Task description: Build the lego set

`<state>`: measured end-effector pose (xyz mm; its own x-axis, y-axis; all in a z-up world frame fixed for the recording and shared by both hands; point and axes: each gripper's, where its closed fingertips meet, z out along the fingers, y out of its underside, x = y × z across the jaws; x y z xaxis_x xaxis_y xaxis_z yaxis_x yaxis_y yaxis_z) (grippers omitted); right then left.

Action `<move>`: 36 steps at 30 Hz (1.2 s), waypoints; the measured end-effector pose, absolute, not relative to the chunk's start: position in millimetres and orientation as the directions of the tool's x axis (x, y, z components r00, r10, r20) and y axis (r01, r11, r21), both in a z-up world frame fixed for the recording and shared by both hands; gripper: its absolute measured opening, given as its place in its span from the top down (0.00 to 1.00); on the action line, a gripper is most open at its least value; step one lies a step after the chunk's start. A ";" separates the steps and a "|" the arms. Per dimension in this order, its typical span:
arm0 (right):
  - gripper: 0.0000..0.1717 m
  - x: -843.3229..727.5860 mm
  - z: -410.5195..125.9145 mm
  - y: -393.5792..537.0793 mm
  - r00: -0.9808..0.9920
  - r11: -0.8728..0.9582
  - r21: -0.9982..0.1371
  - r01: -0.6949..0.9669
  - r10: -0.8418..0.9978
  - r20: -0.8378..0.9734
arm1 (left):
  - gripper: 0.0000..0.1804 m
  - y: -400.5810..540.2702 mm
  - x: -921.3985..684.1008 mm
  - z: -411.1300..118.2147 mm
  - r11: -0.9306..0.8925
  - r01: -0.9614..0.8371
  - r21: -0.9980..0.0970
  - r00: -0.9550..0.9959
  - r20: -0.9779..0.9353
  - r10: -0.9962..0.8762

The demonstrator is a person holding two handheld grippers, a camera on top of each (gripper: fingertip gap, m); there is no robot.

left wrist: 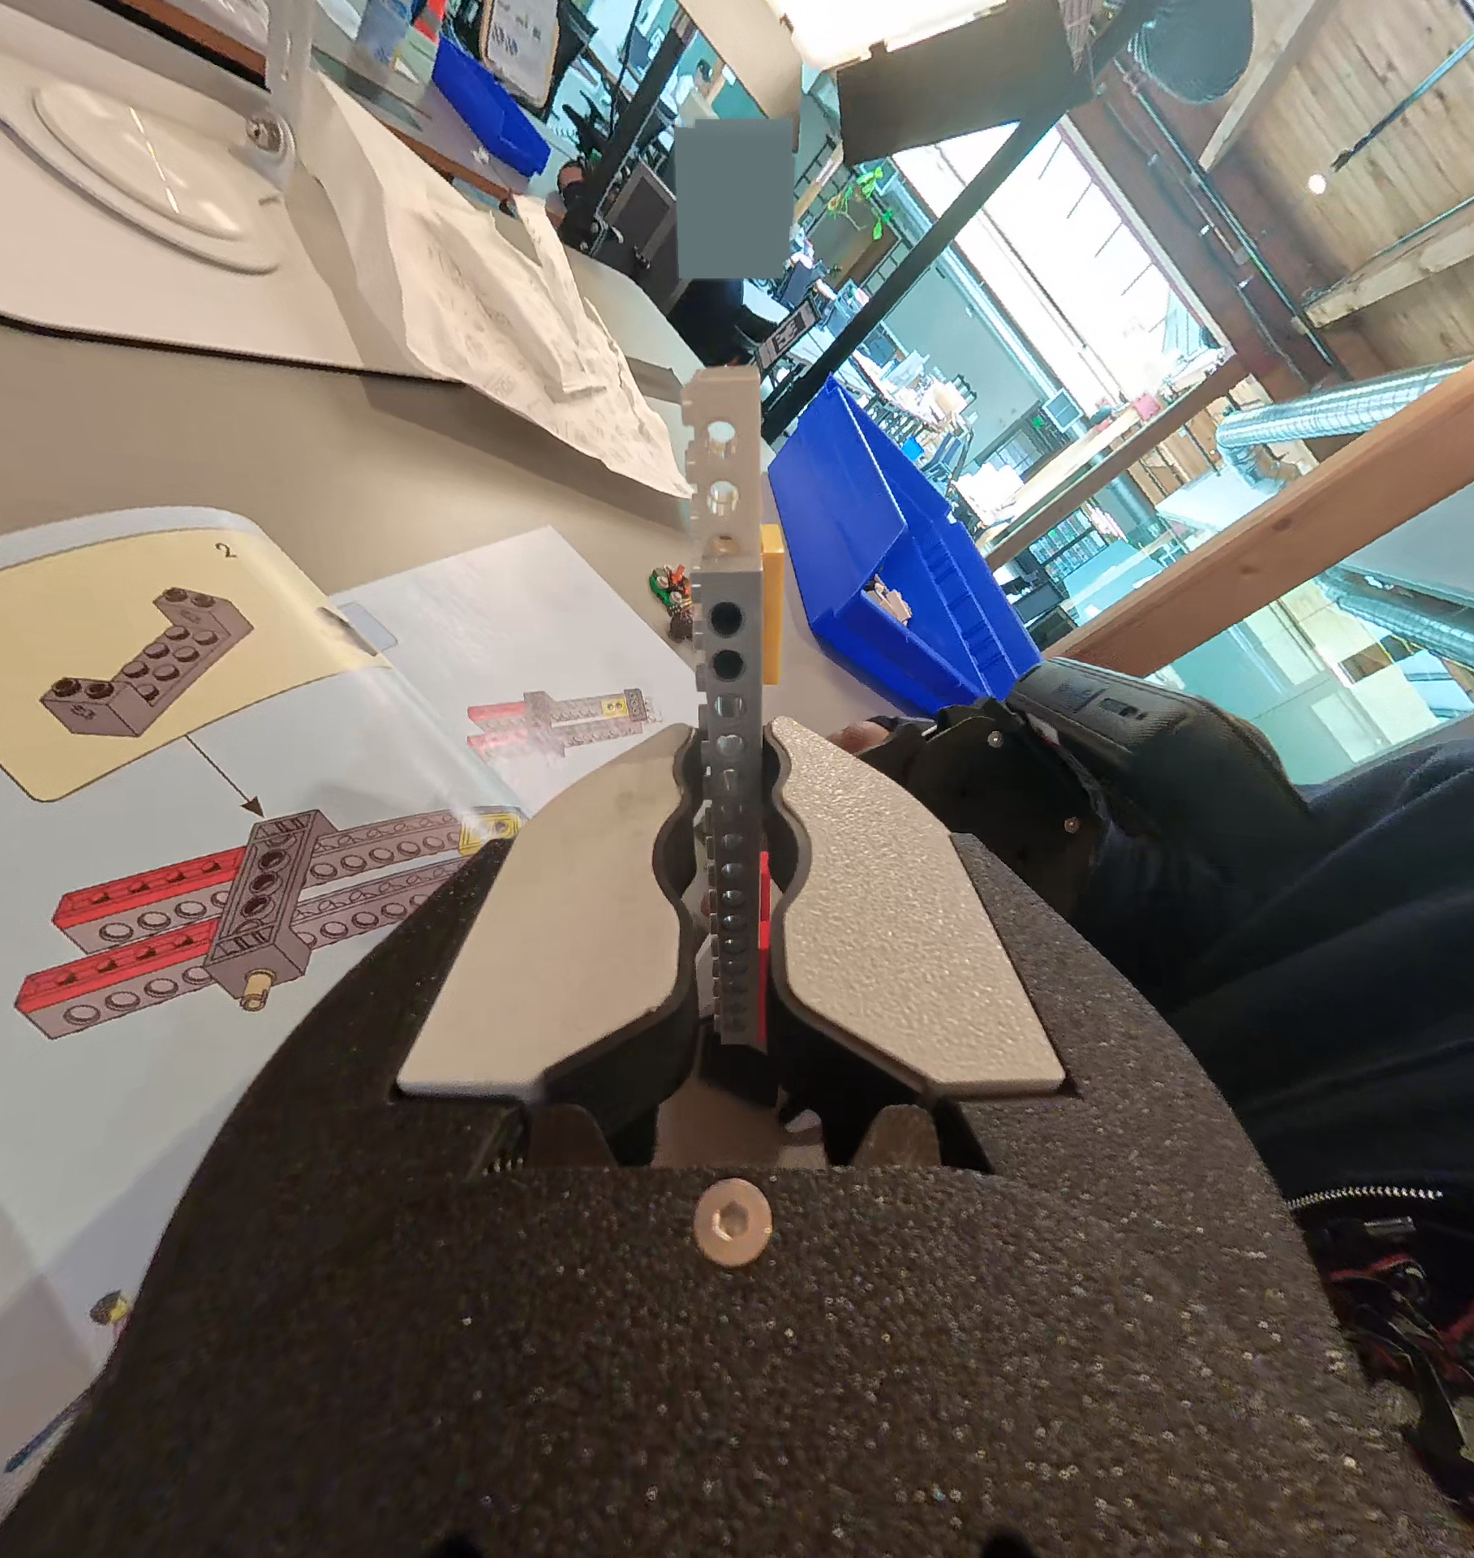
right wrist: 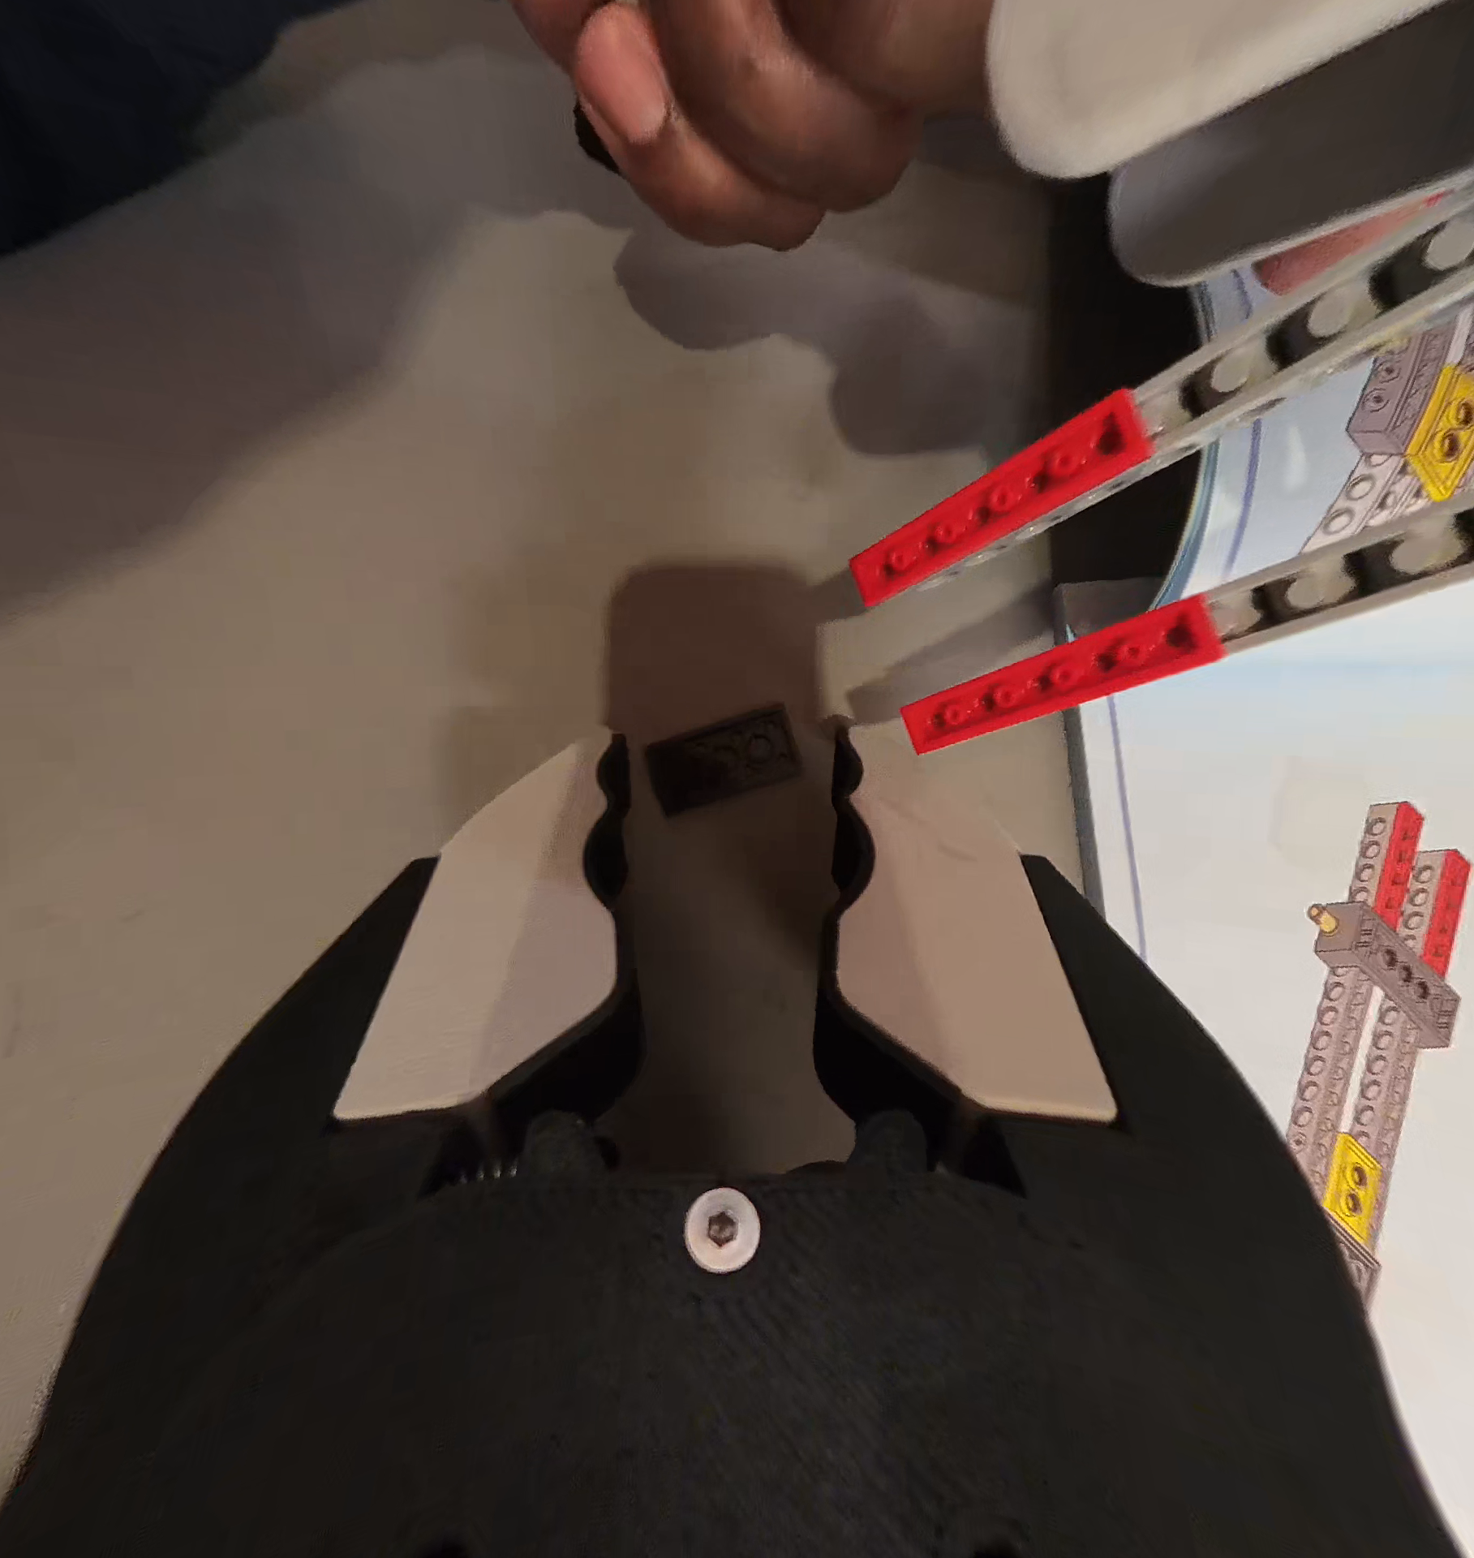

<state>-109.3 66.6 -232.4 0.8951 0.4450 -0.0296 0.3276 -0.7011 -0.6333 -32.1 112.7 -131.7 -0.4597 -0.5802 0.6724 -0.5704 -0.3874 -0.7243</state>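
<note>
My left gripper (left wrist: 729,742) is shut on a long grey holed-beam assembly (left wrist: 726,641) that stands up between the pads, with a yellow piece (left wrist: 772,607) near its far end and a red strip (left wrist: 763,927) low in the grasp. In the right wrist view the same assembly shows as two grey beams (right wrist: 1306,337) tipped with red plates (right wrist: 1003,497), held above the table. My right gripper (right wrist: 726,740) is open just above the table. A small dark studded plate (right wrist: 723,759) lies flat between its fingertips, untouched by either pad.
An open instruction booklet (left wrist: 295,759) lies on the grey table (left wrist: 211,438); it also shows in the right wrist view (right wrist: 1306,843). A blue bin (left wrist: 885,573), small loose pieces (left wrist: 674,590) and white papers (left wrist: 506,312) lie beyond. A hand (right wrist: 716,110) is above the plate. The grippers' ends are close to 12 centimeters from one another.
</note>
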 end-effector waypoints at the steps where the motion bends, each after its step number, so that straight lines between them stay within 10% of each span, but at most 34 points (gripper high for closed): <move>1: 0.76 -108.8 -232.5 65.4 0.896 -0.704 -0.627 0.334 0.444 -0.021 | 0.93 112.4 -32.9 -133.4 -0.381 -0.581 -0.719 -0.457 0.676 -0.579; 22: 0.80 -74.6 -133.0 -13.2 0.908 -0.517 -0.795 0.317 0.406 0.098 | 0.93 28.5 -72.7 -166.2 -0.094 -0.811 -0.578 -0.519 0.784 -0.341; 36: 0.80 -65.9 -114.6 -27.4 0.788 -0.456 -0.686 0.567 0.542 0.291 | 0.93 -29.8 -92.0 -167.3 0.003 -0.847 -0.532 -0.523 0.831 -0.191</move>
<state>-65.9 -27.4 -114.6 0.7880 0.5425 0.2911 0.5673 -0.4562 -0.6855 -92.0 -29.8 -167.3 -0.5227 -0.1914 0.8307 -0.8466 0.0025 -0.5322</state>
